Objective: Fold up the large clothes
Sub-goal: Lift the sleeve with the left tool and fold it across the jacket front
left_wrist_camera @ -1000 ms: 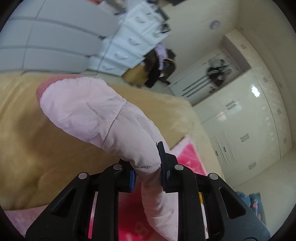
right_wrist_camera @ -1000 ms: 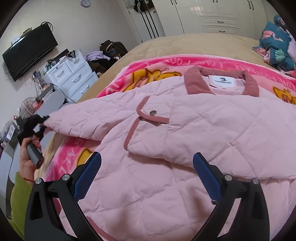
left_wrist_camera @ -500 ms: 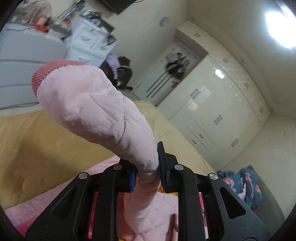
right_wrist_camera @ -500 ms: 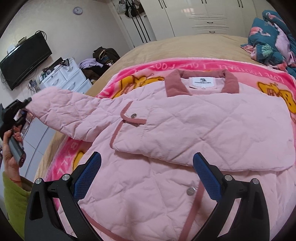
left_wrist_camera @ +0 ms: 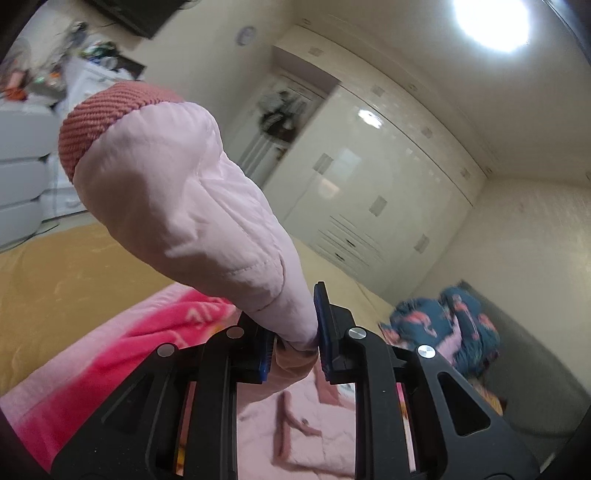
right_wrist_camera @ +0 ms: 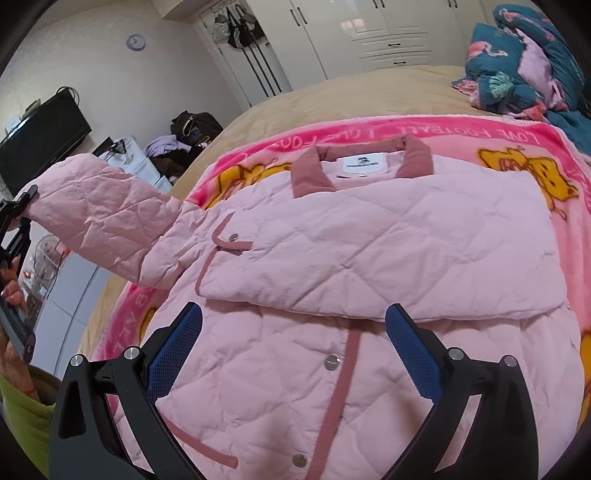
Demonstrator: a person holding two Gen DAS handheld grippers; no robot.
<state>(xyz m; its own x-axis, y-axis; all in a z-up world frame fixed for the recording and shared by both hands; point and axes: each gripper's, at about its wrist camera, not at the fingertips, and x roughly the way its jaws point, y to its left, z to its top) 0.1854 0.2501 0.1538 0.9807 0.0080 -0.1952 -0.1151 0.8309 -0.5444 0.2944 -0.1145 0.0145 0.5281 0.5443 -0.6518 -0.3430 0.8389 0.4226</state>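
A pink quilted jacket (right_wrist_camera: pixel 369 258) lies front up on a pink cartoon blanket (right_wrist_camera: pixel 480 136) on the bed, its right side folded across the chest. My left gripper (left_wrist_camera: pixel 295 332) is shut on the jacket's left sleeve (left_wrist_camera: pixel 184 206) near the dark pink cuff (left_wrist_camera: pixel 96 118) and holds it up off the bed. In the right wrist view that sleeve (right_wrist_camera: pixel 103 218) is lifted at the far left, with the left gripper (right_wrist_camera: pixel 18 206) on its end. My right gripper (right_wrist_camera: pixel 291 339) is open and empty just above the jacket's lower front.
A tan bedspread (right_wrist_camera: pixel 332 92) lies under the blanket. A teal flamingo quilt (right_wrist_camera: pixel 524 62) is heaped at the bed's far right corner. White wardrobes (right_wrist_camera: pixel 369 33), a drawer unit (right_wrist_camera: pixel 136 166) with clothes and a wall TV (right_wrist_camera: pixel 37 140) stand beyond the bed.
My left gripper has raised the sleeve higher and swung it toward the jacket body. My right gripper has moved slightly closer over the jacket and stays open.
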